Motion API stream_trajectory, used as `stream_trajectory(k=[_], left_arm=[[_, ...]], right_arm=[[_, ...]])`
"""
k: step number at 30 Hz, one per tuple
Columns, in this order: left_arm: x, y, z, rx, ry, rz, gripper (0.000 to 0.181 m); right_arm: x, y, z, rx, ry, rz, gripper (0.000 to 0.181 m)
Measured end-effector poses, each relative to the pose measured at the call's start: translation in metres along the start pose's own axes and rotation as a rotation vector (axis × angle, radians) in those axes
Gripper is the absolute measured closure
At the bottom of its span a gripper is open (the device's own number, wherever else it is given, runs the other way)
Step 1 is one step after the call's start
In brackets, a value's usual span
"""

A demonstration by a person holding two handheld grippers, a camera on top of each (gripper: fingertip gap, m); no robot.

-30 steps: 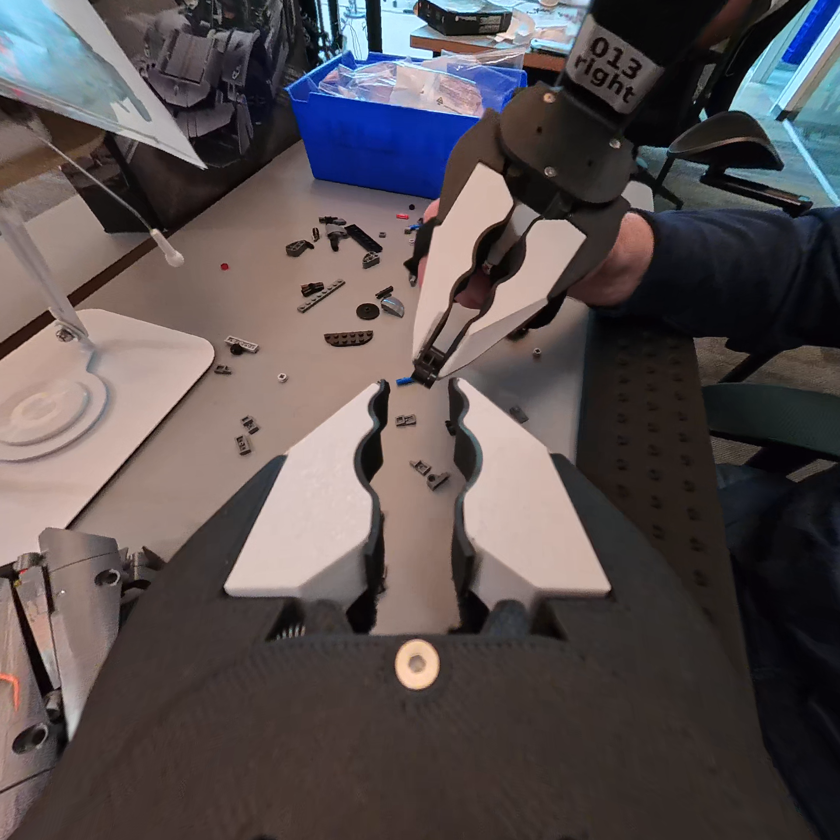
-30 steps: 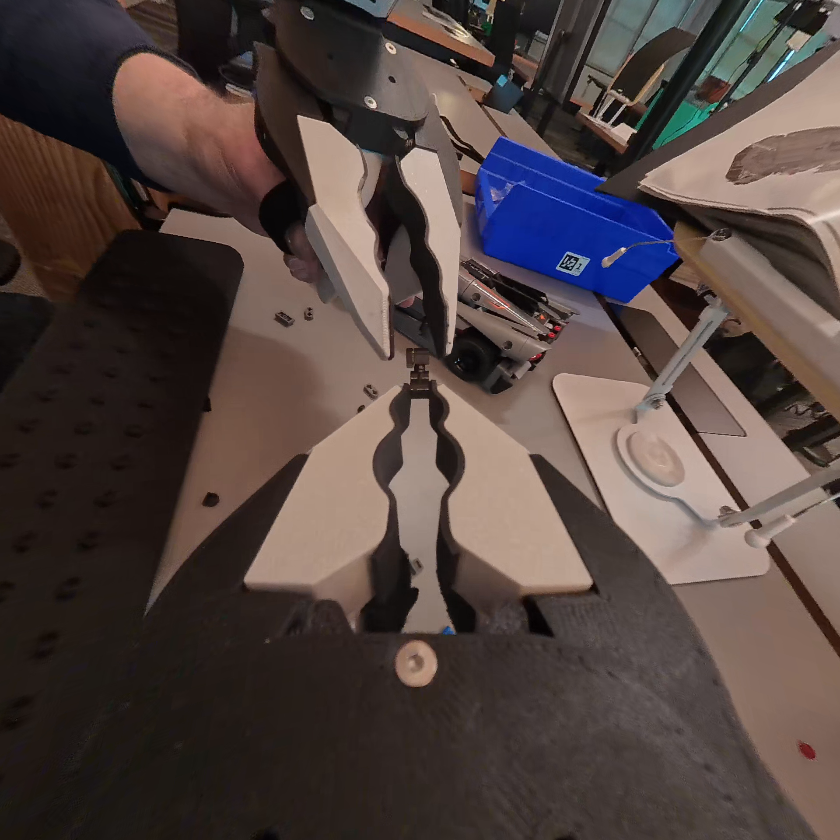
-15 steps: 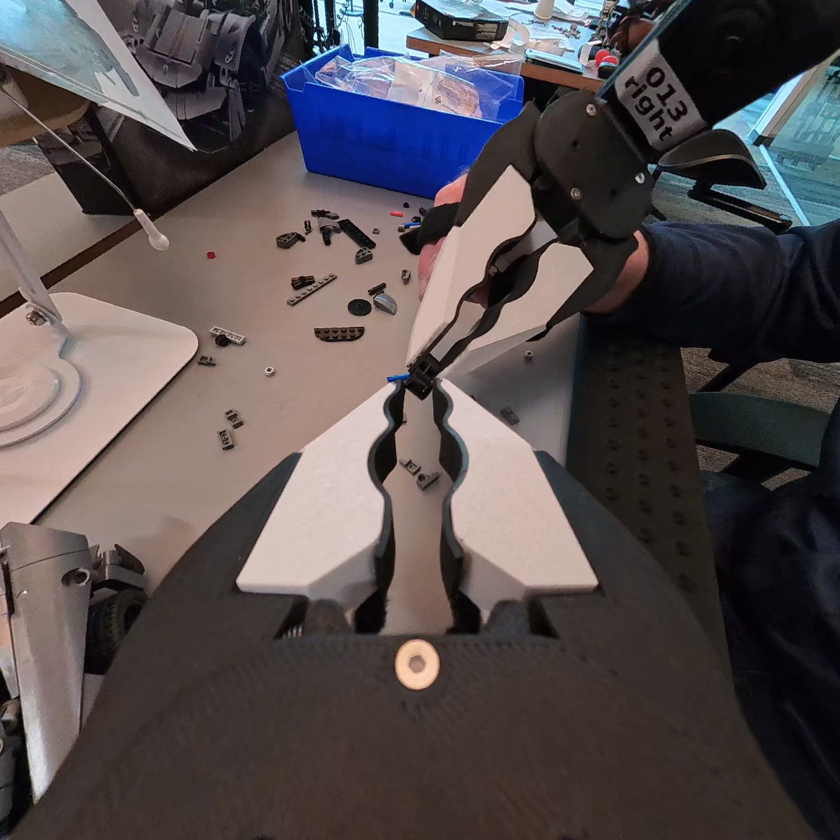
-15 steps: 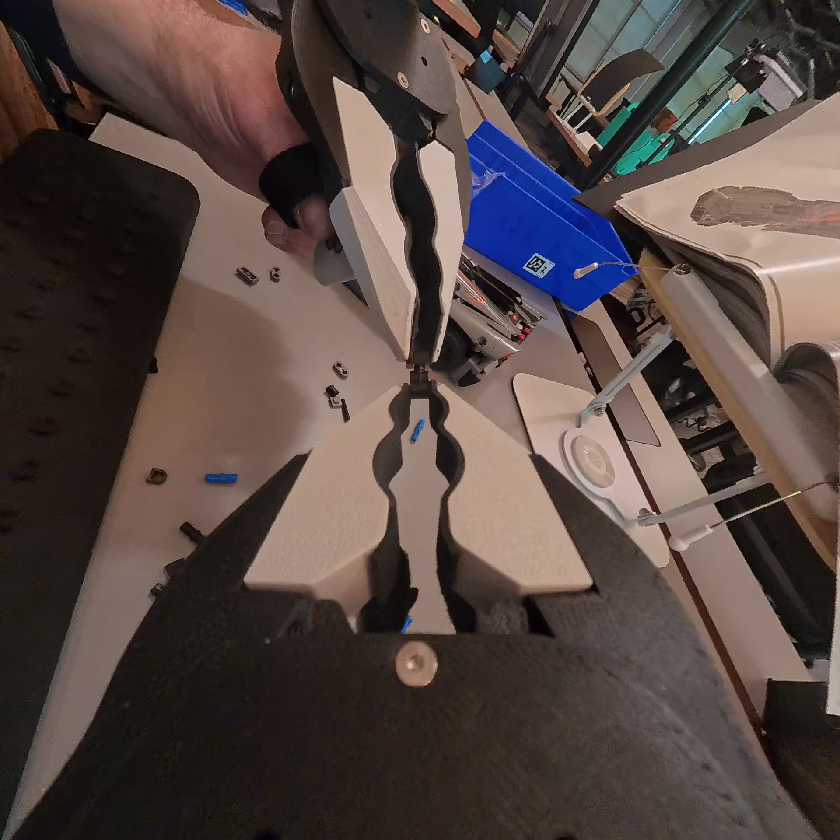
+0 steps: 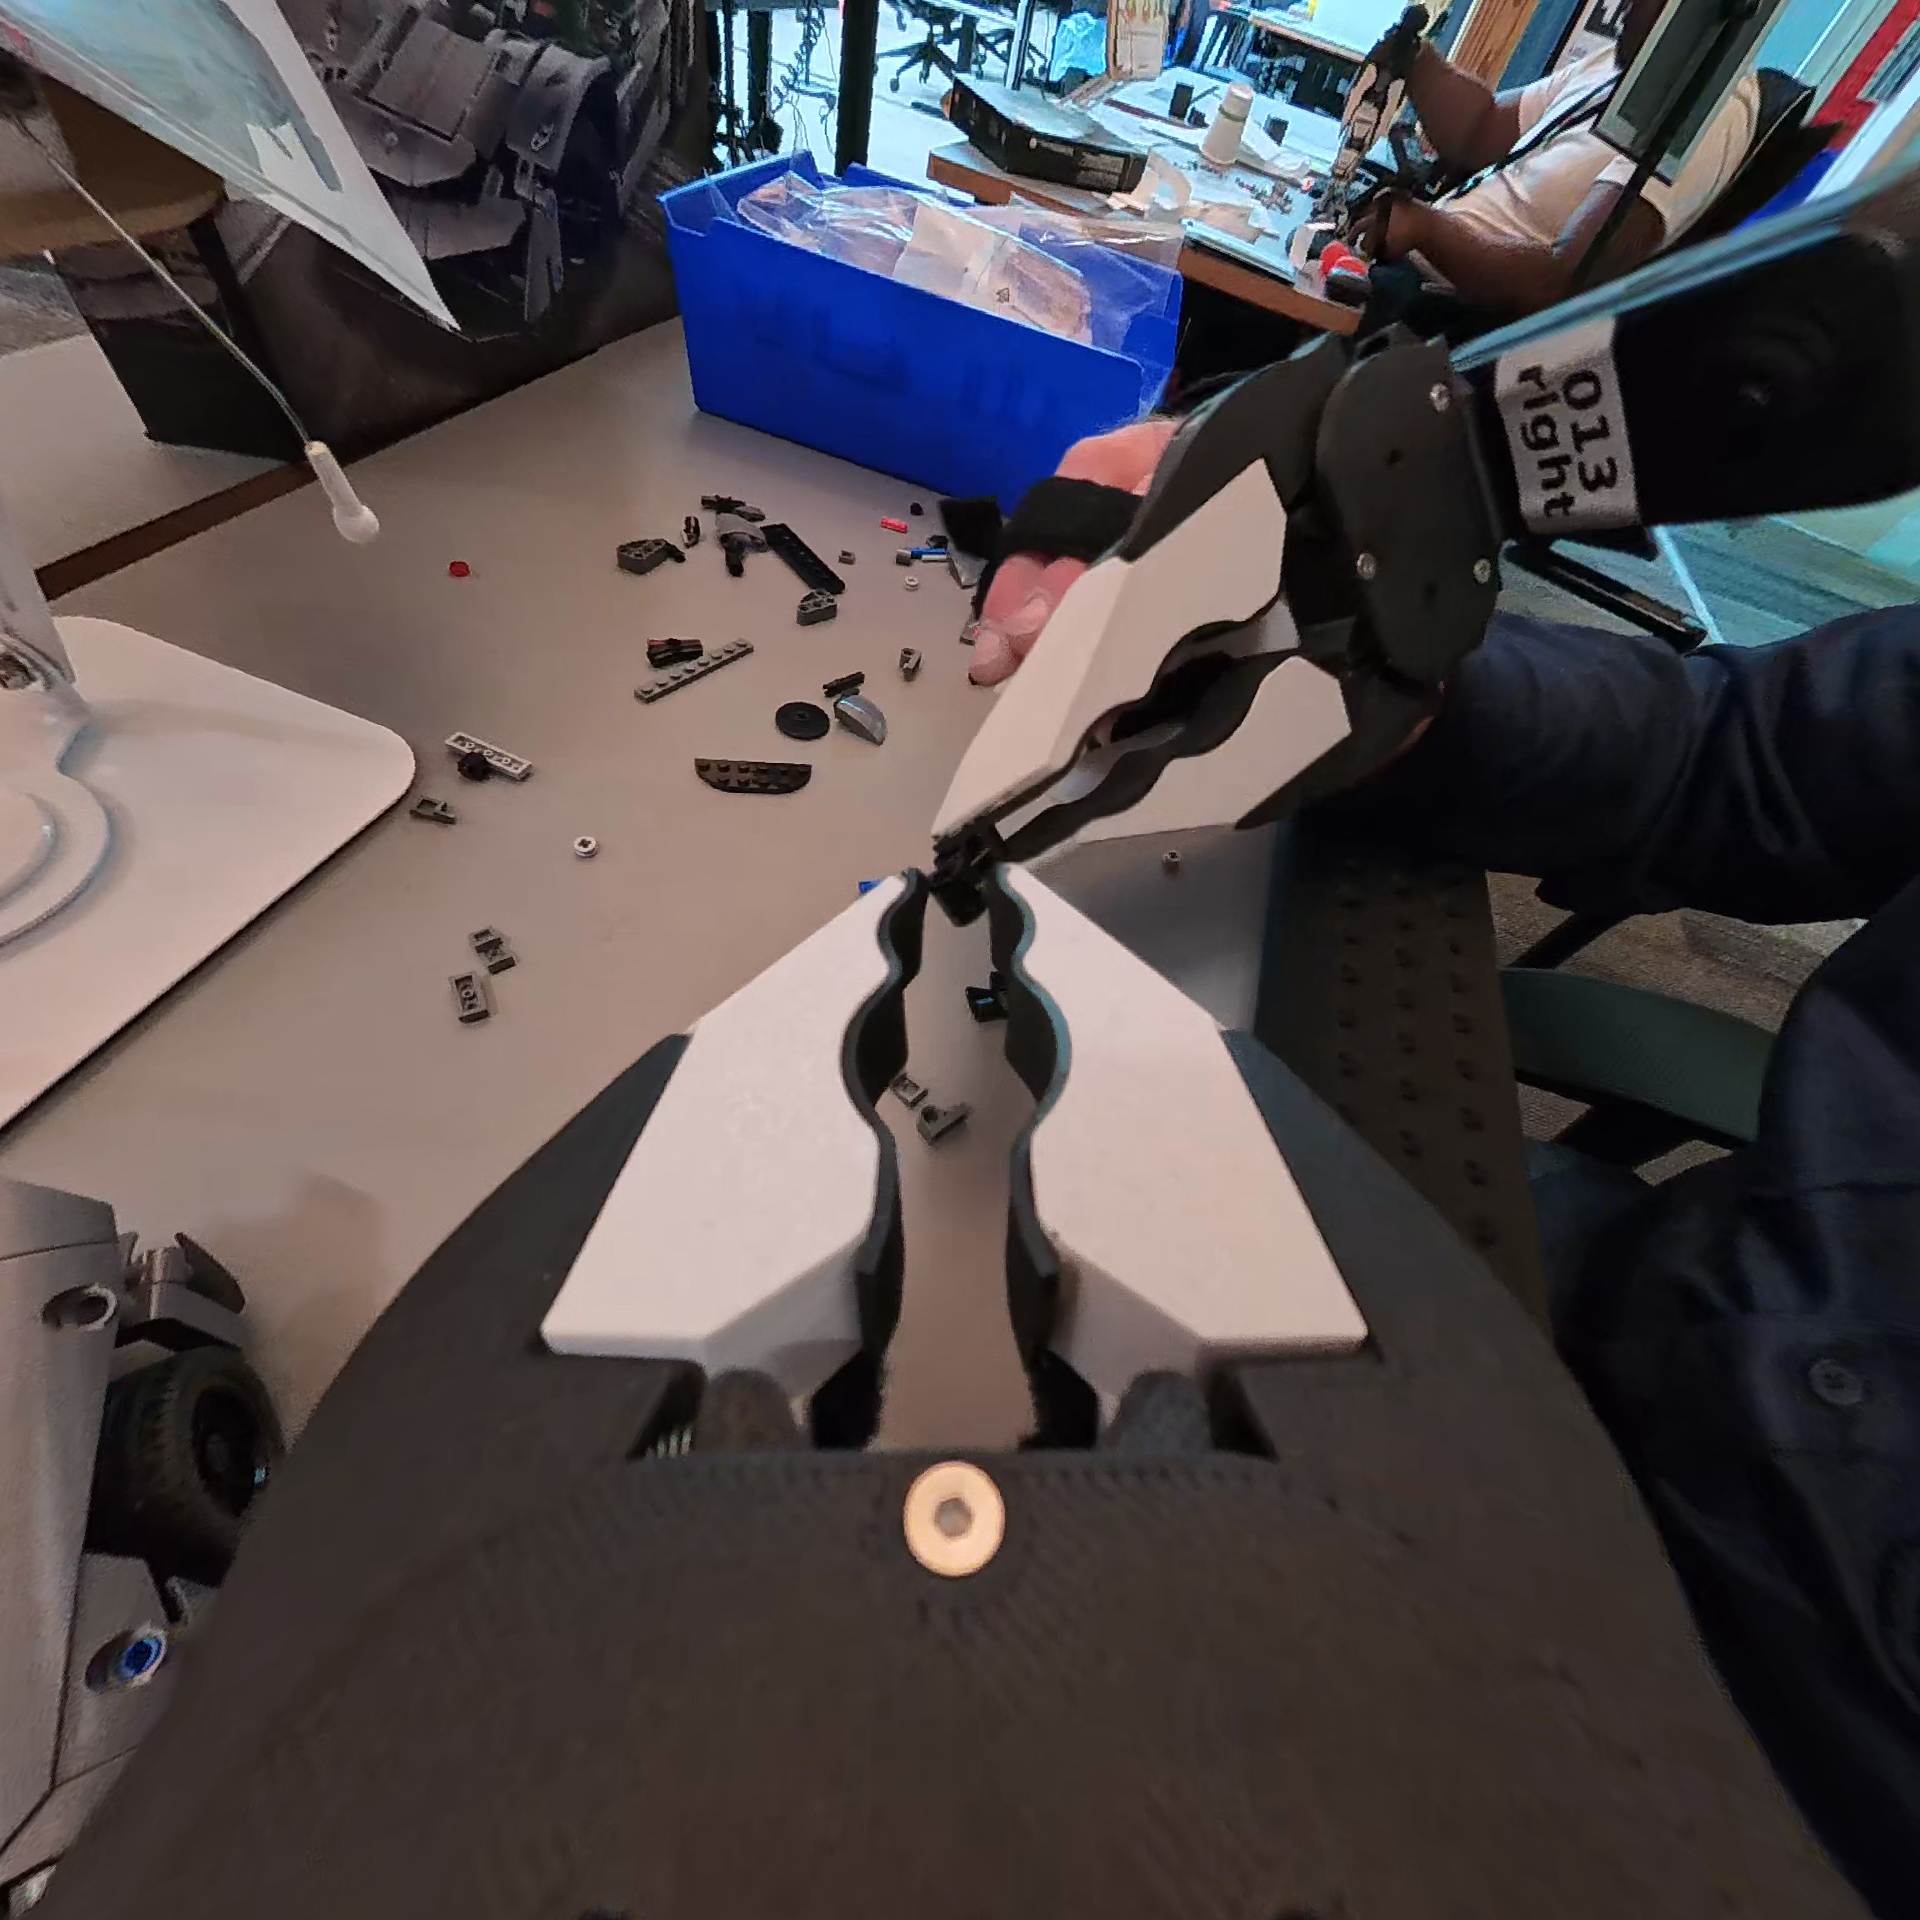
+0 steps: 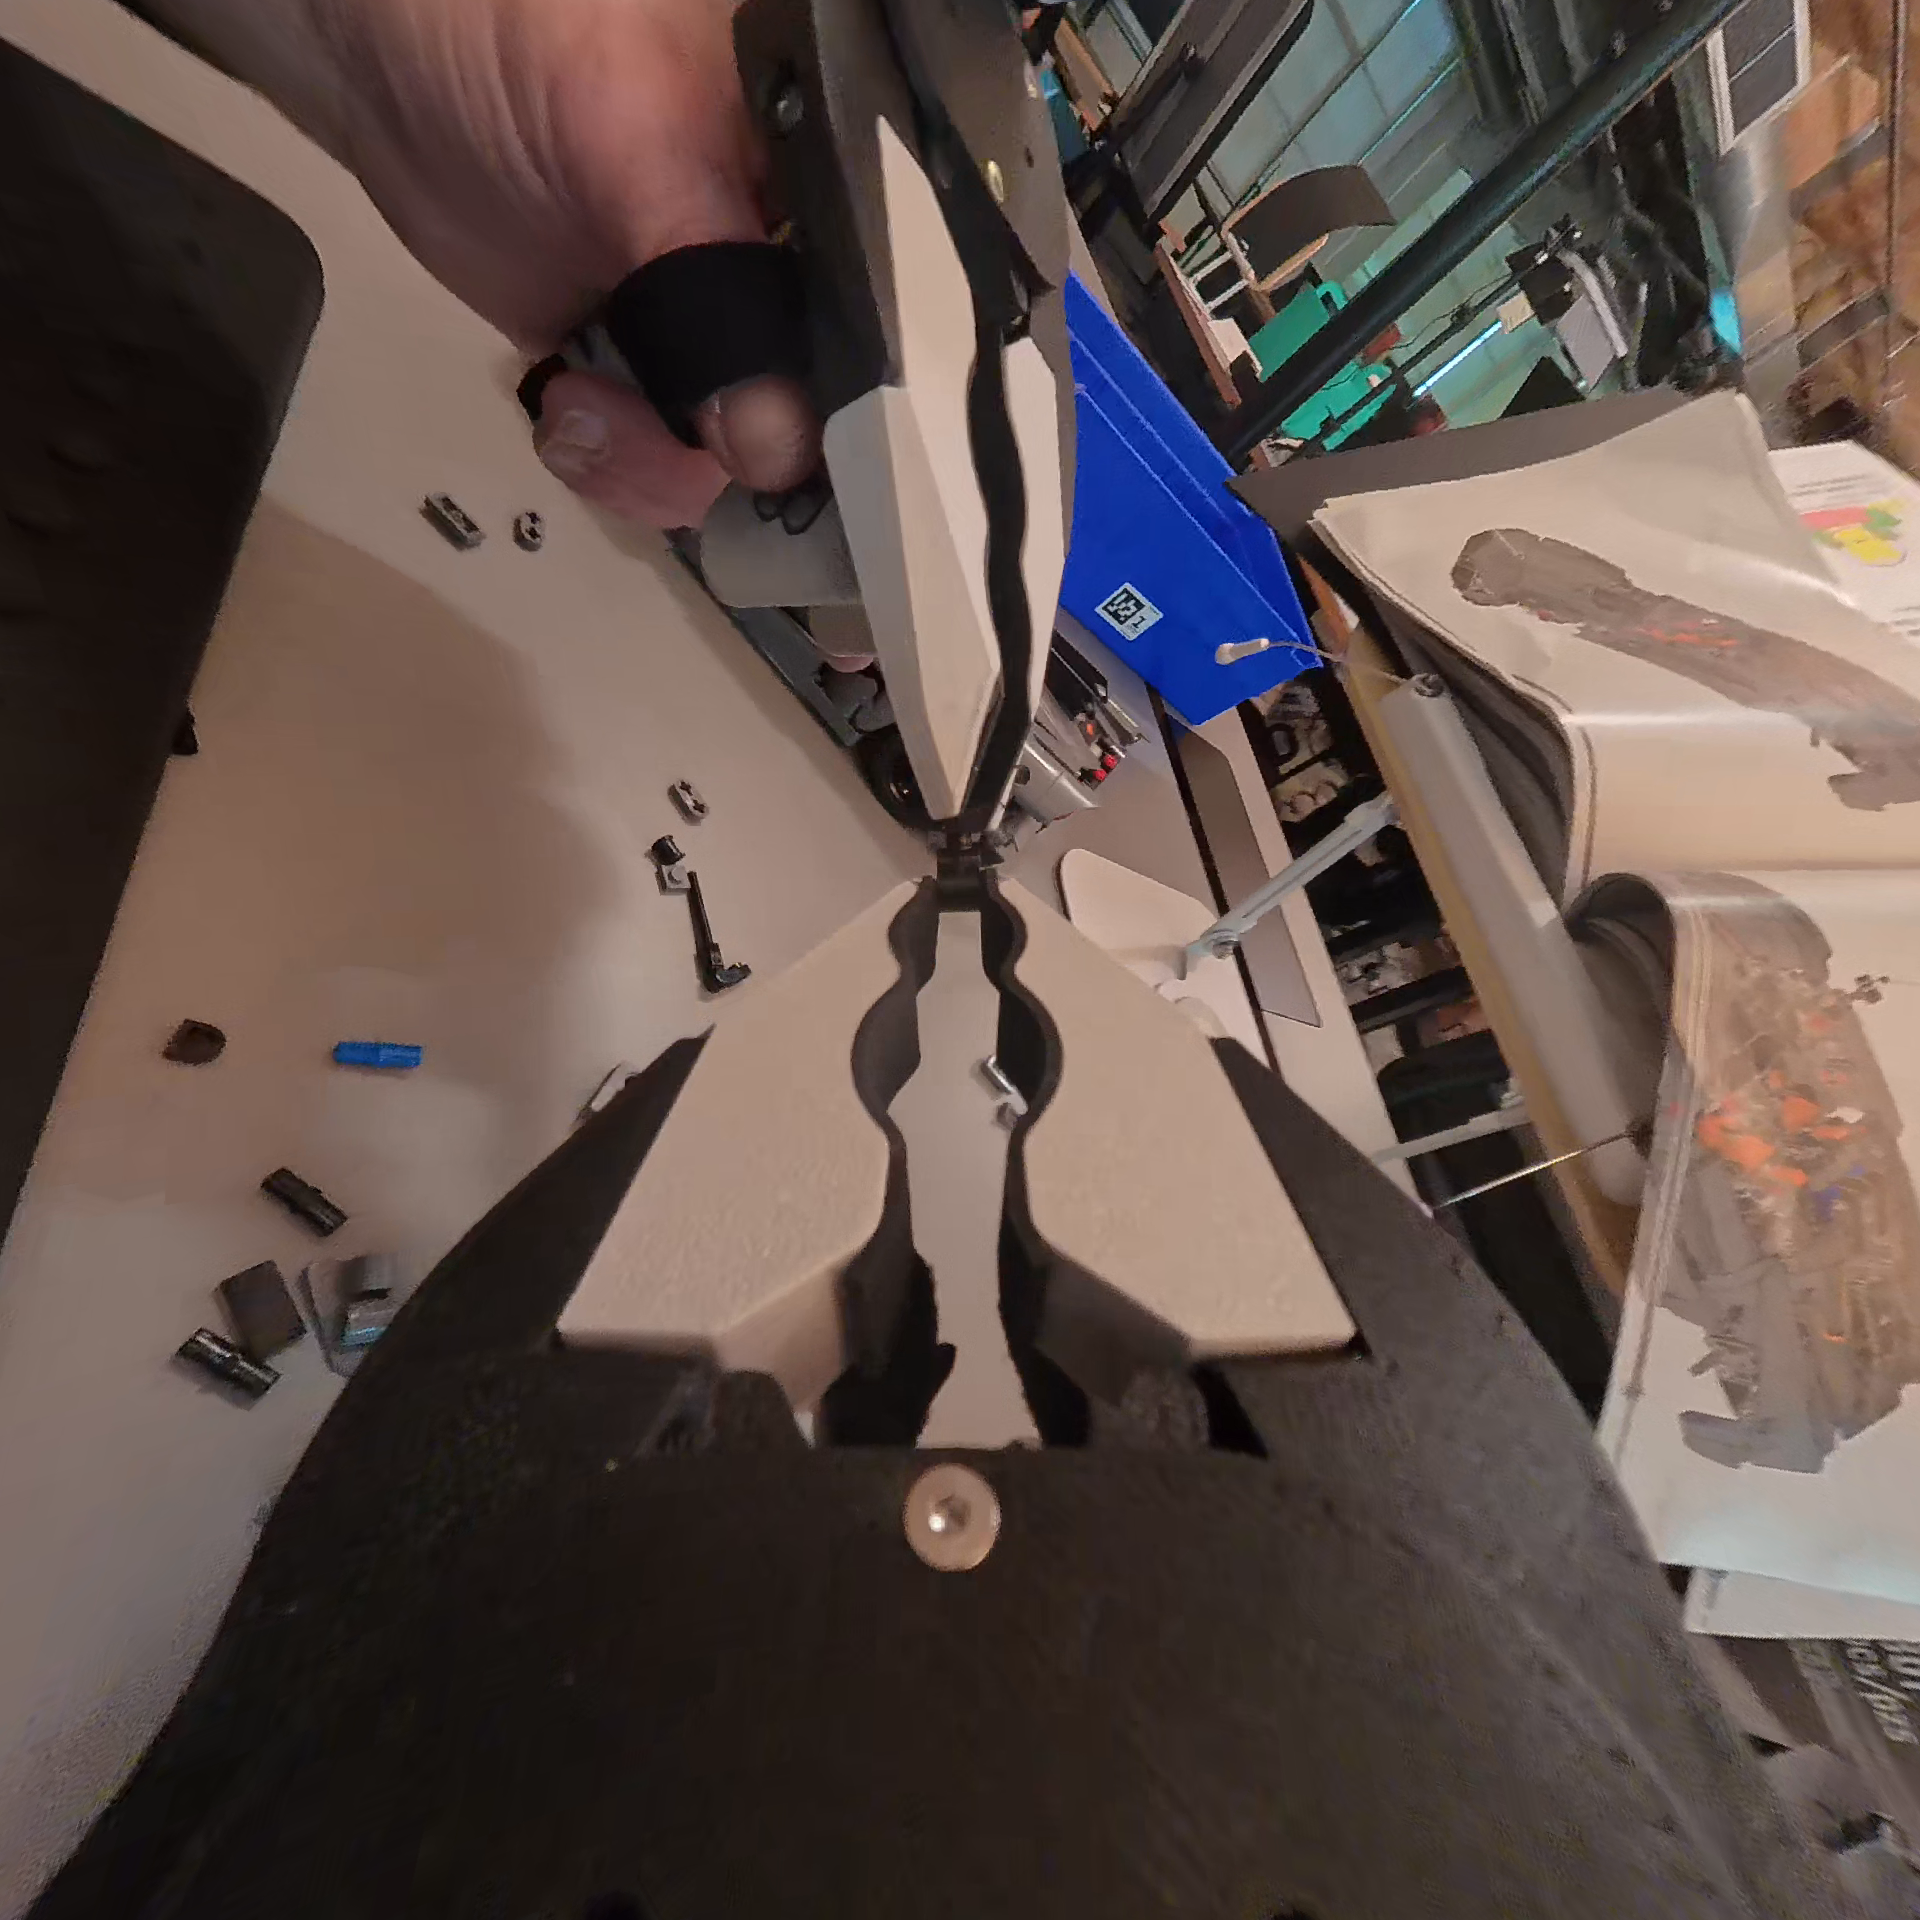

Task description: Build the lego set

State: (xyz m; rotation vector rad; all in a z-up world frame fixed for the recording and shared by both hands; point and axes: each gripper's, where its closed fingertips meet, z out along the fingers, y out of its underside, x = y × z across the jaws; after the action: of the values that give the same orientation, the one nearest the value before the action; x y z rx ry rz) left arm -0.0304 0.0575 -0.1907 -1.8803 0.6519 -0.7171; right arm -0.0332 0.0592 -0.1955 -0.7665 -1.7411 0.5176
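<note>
A grey worktable point(image 5: 312, 1039) is stretching out in a busy workshop, with other desks crowding the background. Above it, a small dark lego piece point(image 5: 958, 883) is being held in the air, pinched tip to tip between both tools, probably so that two tiny parts can be pressed together where neither would stay steady on the table.

The left gripper point(image 5: 956, 902) is closing almost fully on the near end of that piece; its jaws are meeting only at the tips, the wavy gap behind them standing empty. The right gripper point(image 6: 961, 896) is doing the same from the far side, its tips clamping the other end. Whether this is one piece or two already joined is too small to tell.

Loose lego parts point(image 5: 748, 665) are lying scattered on the table beyond, within easy reach. A blue pin point(image 6: 377, 1055) is resting by itself near a black studded mat point(image 6: 94, 520). A partly built grey model point(image 5: 94, 1455) is sitting at the left edge. Farther back, a blue bin point(image 5: 914, 364) is holding clear bags, and an instruction booklet point(image 6: 1662, 665) is standing propped open on a stand, apparently for reference.
</note>
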Motion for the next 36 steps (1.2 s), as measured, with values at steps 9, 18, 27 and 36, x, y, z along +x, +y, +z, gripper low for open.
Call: stream_trajectory(k=[9,18,27,36], left_arm=[[-0.001,0.003,0.001,-0.013,0.001,-0.014,0.174],[-0.008,0.007,-0.003,-0.042,-0.022,0.031,0.174],[-0.009,0.020,0.000,-0.126,-0.027,0.083,0.174],[-0.003,0.034,0.006,-0.197,0.006,0.102,0.175]], right_arm=[[-0.002,0.000,0.002,-0.017,0.015,-0.040,0.175],[0.001,0.014,-0.002,-0.022,-0.080,0.094,0.168],[-0.010,0.051,-0.021,-0.100,-0.351,0.300,0.176],[-0.063,0.080,-0.052,-0.254,-0.695,0.344,0.174]])
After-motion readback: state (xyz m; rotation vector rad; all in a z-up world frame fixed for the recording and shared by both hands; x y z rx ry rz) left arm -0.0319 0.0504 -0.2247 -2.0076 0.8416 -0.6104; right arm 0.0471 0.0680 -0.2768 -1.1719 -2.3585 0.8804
